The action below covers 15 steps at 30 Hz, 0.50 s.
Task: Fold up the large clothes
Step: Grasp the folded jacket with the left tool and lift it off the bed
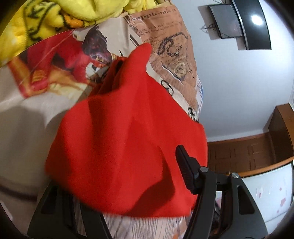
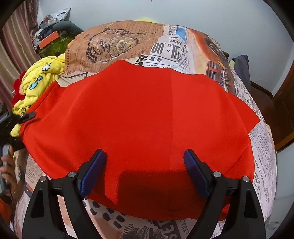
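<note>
A large red garment (image 2: 147, 117) lies spread on a bed with a newspaper-print sheet (image 2: 172, 51). My right gripper (image 2: 145, 172) is open, its blue-padded fingers (image 2: 93, 171) just above the garment's near edge, holding nothing. In the left wrist view the red garment (image 1: 125, 139) drapes over my left gripper (image 1: 128, 183). Only its right finger (image 1: 185, 171) shows; the left one is hidden under the cloth. In the right wrist view the left gripper (image 2: 20, 117) is at the garment's left edge, its fingers seemingly together on the cloth.
A crumpled yellow cartoon-print garment (image 2: 36, 82) lies at the bed's left side, and also shows in the left wrist view (image 1: 55, 16). Clutter (image 2: 51, 36) sits beyond it by a curtain. Wooden furniture (image 1: 257, 150) and a wall-mounted screen (image 1: 251, 23) stand past the bed's edge.
</note>
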Each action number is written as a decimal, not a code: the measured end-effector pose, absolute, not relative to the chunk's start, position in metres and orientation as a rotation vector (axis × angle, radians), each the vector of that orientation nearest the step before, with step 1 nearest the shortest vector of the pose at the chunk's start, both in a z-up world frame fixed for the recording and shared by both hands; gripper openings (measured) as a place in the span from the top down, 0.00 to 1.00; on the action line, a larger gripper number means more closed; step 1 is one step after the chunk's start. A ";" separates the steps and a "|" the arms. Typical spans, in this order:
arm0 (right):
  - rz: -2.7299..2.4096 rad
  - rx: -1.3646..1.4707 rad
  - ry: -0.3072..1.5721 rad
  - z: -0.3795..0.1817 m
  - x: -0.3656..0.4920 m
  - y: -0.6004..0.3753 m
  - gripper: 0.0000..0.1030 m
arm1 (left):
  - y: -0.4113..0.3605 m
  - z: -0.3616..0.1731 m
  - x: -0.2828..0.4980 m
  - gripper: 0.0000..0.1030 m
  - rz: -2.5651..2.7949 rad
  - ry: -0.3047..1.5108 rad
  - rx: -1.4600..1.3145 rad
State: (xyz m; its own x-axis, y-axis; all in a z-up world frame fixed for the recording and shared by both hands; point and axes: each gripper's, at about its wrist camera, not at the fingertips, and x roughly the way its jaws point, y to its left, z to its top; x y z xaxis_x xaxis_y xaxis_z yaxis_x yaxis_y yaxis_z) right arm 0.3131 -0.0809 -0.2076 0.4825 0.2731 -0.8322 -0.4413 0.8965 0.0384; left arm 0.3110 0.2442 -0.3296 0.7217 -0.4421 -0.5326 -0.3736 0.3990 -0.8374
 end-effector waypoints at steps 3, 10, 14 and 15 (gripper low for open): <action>0.432 -0.194 0.977 -0.207 0.314 -0.081 0.17 | 0.245 -0.336 0.334 0.49 0.016 0.853 -1.155; 0.444 -0.197 0.992 -0.197 0.314 -0.078 0.17 | 0.250 -0.334 0.343 0.86 0.124 0.876 -1.054; 0.462 -0.206 0.940 -0.177 0.314 -0.067 0.17 | 0.252 -0.303 0.337 0.93 0.136 0.798 -1.013; 0.472 -0.209 0.920 -0.171 0.314 -0.063 0.17 | 0.252 -0.292 0.335 0.93 0.140 0.776 -0.991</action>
State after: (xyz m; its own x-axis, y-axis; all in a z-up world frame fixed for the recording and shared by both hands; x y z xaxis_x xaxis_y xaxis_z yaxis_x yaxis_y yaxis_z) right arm 0.3136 -0.0628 -0.1706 0.5128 0.3017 -0.8038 -0.4772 0.8785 0.0254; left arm 0.3354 0.2517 -0.2916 0.7286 -0.2301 -0.6451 -0.4416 0.5622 -0.6993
